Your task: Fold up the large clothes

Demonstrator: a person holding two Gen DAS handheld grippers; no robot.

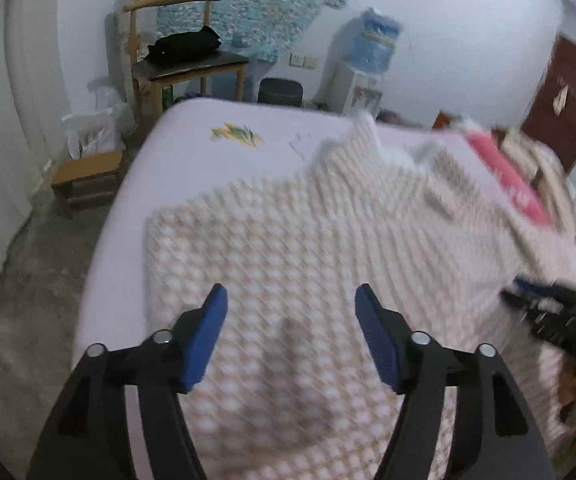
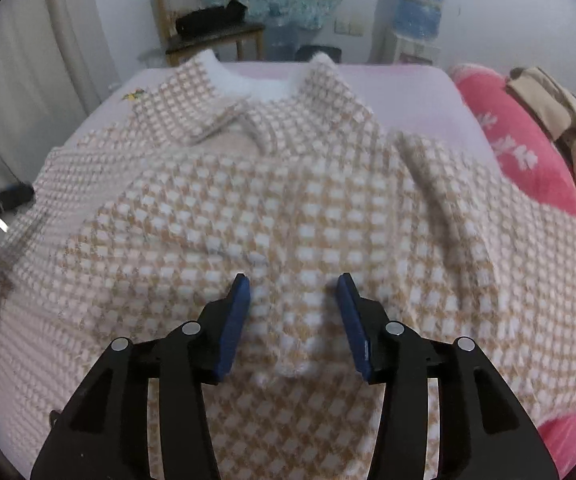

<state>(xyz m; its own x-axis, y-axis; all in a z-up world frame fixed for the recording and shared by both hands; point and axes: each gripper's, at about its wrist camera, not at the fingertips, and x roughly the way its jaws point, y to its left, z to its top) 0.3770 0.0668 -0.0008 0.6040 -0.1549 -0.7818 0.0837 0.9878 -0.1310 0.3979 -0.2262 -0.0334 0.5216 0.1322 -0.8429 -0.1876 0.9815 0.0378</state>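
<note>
A large beige-and-white checked knit garment (image 2: 308, 208) lies spread on the pale lilac bed (image 1: 192, 148), its collar (image 2: 248, 96) at the far end. One side of it is folded in over the body. My left gripper (image 1: 290, 300) hovers open above the garment's left part, with nothing between its blue pads. My right gripper (image 2: 293, 284) is open low over the middle of the cloth; a raised fold of fabric lies between its fingers, unpinched. The left view is blurred. In it the right gripper (image 1: 528, 296) shows at the right edge, and the left gripper (image 2: 8, 196) shows at the left edge of the right view.
A pink patterned blanket (image 2: 520, 152) and beige clothes (image 2: 568, 120) lie along the bed's right side. Beyond the bed stand a wooden chair (image 1: 184, 64) carrying a black bag, and a water dispenser (image 1: 372, 64). A low wooden stool (image 1: 88, 176) stands on the concrete floor to the left.
</note>
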